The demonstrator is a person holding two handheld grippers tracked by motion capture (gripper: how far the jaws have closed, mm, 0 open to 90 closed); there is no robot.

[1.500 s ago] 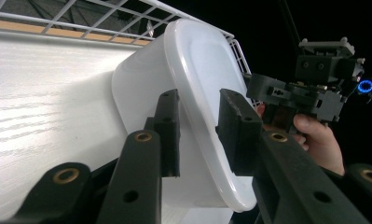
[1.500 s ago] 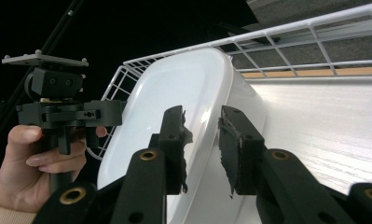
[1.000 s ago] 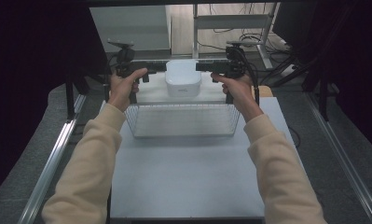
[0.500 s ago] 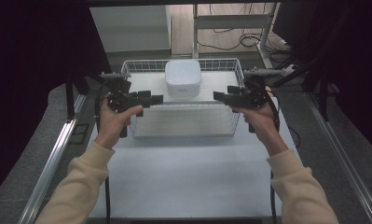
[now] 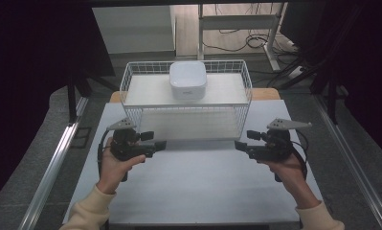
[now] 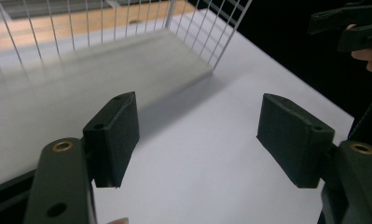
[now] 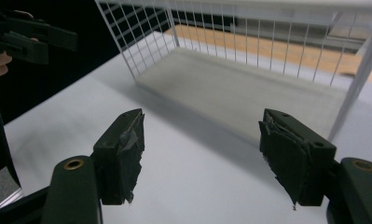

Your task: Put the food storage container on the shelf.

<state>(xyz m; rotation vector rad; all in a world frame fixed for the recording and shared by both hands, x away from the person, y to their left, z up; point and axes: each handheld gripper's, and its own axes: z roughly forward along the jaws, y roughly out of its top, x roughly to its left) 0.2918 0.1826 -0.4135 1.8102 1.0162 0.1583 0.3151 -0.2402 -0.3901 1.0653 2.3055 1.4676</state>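
The wire basket (image 5: 186, 103) blocks the far half of the table (image 5: 193, 191); a white box (image 5: 187, 79) sits on its top. The near half lies bare.

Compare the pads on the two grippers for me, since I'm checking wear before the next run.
The left gripper has smooth pads with clean edges; the right gripper has pads that are frayed and torn, with ragged bits hanging at the edges. Both sets are black, and both grippers are open and empty over the white table.
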